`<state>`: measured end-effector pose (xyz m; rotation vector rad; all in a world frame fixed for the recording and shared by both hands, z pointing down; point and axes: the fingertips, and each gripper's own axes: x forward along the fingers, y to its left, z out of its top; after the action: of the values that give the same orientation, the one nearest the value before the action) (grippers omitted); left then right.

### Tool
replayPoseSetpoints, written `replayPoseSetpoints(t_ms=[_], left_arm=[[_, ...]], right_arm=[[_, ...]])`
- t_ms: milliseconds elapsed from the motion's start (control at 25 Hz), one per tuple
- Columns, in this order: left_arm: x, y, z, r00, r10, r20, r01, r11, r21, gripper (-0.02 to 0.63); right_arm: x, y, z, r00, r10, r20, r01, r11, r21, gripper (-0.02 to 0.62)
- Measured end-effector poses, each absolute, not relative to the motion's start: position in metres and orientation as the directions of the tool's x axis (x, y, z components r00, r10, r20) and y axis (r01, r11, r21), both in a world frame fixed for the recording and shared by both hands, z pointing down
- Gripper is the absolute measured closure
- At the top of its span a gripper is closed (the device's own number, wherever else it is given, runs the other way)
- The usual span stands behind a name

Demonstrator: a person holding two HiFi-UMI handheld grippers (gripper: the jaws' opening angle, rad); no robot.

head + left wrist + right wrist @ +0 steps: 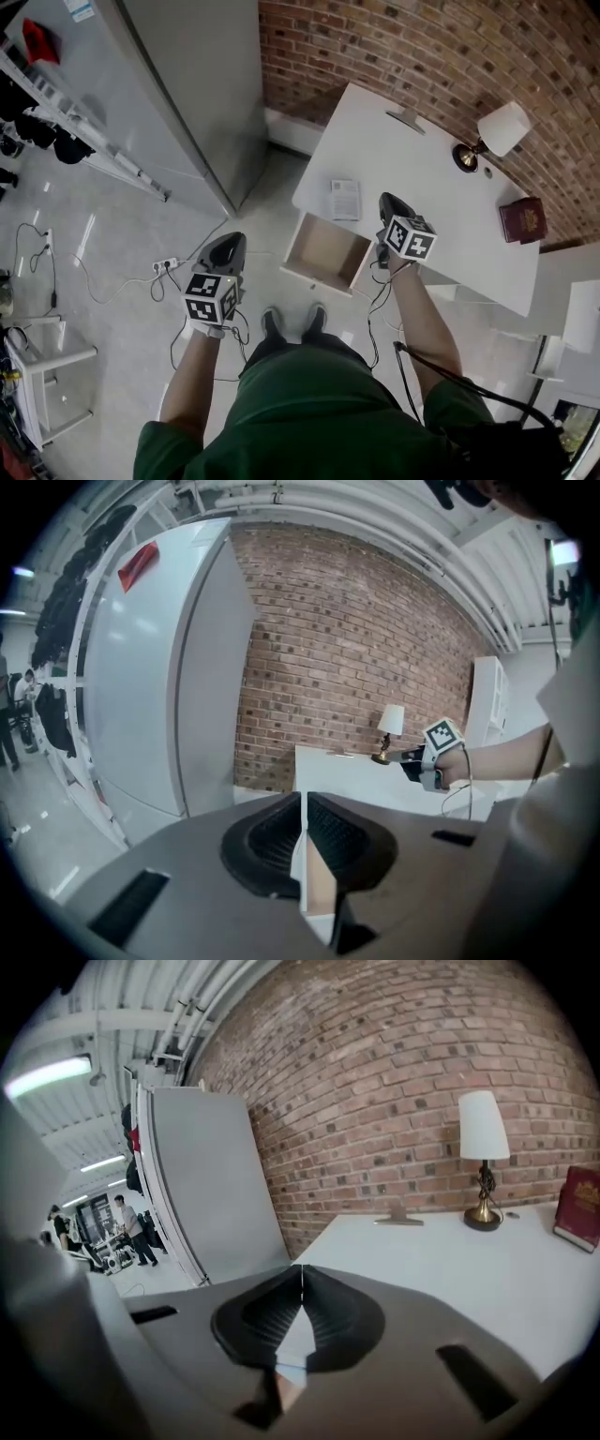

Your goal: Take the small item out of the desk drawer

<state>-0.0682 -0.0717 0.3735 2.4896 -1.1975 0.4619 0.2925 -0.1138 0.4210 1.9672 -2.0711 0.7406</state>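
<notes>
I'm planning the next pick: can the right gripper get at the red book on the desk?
Probably yes. The right gripper hangs over the desk, with only bare tabletop between it and the red book; its shut jaws must open first.

Brick wall (403, 47) across top right. Big grey cabinet (187, 84) upper left-centre. Lamp (497, 134) w/ white shade at right; red book (523, 220) below it, apart. Printed leaflet (345, 199) mid-frame. Power strip (166, 265) + cables on floor (112, 216), left. White stand (47, 375) lower left.
</notes>
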Motion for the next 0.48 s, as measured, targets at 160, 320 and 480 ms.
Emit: replayPoseSetpoints(t_ms=[160, 320, 480], left_arm=[[-0.059, -0.073, 0.347, 0.621, -0.685, 0.382, -0.774, -0.612, 0.161, 0.592], [-0.044, -0.075, 0.318, 0.653, -0.686, 0.321, -0.750, -0.643, 0.153, 0.592], [-0.026, -0.080, 0.286, 0.689, -0.681, 0.248, -0.721, -0.679, 0.140, 0.592]], right_arm=[[0.279, -0.103, 0.365, -0.089, -0.927, 0.364, -0.985, 0.029, -0.168, 0.591], [0.262, -0.092, 0.312, -0.107, -0.958, 0.268, -0.989, 0.076, -0.125, 0.589], [0.247, -0.079, 0.272, -0.126, -0.971, 0.205, -0.991, 0.115, -0.068, 0.589]])
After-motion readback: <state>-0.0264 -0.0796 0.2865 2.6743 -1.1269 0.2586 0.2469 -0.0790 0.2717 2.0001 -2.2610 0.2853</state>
